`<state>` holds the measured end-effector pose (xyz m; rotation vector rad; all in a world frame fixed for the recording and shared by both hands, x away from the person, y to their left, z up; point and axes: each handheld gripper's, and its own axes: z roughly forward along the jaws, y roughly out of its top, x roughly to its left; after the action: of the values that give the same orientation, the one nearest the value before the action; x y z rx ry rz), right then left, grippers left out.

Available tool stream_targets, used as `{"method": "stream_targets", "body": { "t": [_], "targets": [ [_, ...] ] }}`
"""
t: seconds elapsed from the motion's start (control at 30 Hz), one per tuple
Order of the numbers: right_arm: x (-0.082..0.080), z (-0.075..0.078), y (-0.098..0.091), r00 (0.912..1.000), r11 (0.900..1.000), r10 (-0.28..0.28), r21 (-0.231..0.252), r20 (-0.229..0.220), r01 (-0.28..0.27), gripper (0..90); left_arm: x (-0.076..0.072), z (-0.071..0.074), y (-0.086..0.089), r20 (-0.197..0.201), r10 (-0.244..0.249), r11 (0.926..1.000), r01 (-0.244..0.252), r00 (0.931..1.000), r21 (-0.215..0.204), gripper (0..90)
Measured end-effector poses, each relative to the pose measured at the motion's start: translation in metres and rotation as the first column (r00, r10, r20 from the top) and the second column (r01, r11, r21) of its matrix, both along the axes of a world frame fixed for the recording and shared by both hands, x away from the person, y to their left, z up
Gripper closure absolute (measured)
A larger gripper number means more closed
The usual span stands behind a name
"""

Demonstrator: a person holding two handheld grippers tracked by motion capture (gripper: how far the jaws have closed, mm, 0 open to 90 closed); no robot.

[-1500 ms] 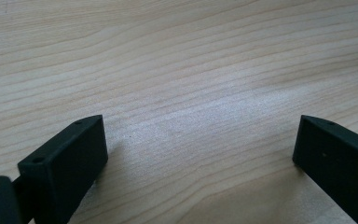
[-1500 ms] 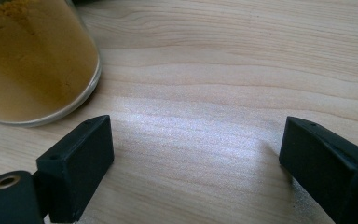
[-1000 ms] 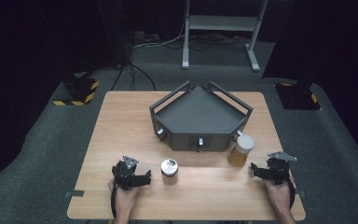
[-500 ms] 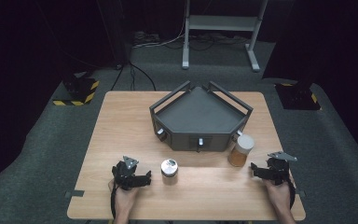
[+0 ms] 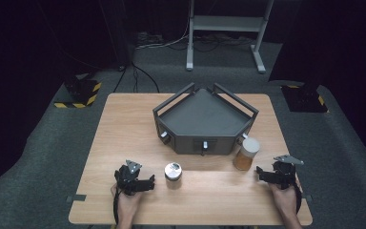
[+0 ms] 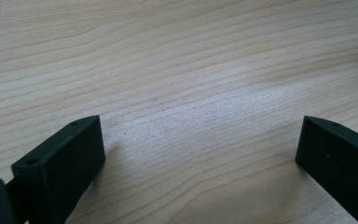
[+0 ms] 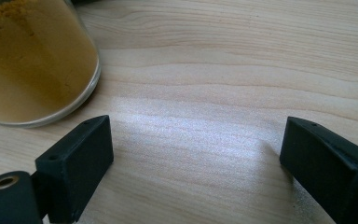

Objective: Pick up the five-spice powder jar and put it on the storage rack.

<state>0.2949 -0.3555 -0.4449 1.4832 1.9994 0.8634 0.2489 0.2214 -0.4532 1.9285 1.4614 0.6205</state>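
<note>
Here, pale wooden table (image 5: 124, 119), grey carpet (image 5: 43, 157), dark room

Light wooden table (image 5: 124, 124) with a dark grey angular metal tray (image 5: 202, 117), a small silver-lidded jar (image 5: 173, 171) and a white-capped glass jar of orange-yellow powder (image 5: 246, 153) on it.

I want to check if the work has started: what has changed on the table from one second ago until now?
Nothing visibly changed. The left tool and the right tool rest open on the table, holding nothing; the spice jar, the small tin and the grey tray stay in place.
</note>
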Motion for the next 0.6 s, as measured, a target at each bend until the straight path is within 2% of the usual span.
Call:
{"method": "stream_targets", "body": {
  "t": [0.37, 0.5, 0.6],
  "targets": [
    [0.0000, 0.0000, 0.0000, 1.0000, 1.0000, 0.000, 0.000, 0.000, 0.000, 9.6, 0.0004, 0.0003, 0.0006, -0.001, -0.010, 0.9999, 0.010, 0.9999, 0.002, 0.7],
    [0.0000, 0.0000, 0.0002, 1.0000, 1.0000, -0.001, 0.000, 0.000, 0.001, 9.6, -0.0019, 0.0022, -0.0017, 0.005, -0.034, 0.9991, 0.033, 0.9994, 0.025, 0.5],
    [0.0000, 0.0000, 0.0003, 1.0000, 1.0000, -0.002, 0.000, 0.000, 0.002, 9.6, -0.0062, 0.0048, -0.0007, 0.016, -0.051, 0.9983, 0.051, 0.9986, 0.027, 0.4]
  ]
}}
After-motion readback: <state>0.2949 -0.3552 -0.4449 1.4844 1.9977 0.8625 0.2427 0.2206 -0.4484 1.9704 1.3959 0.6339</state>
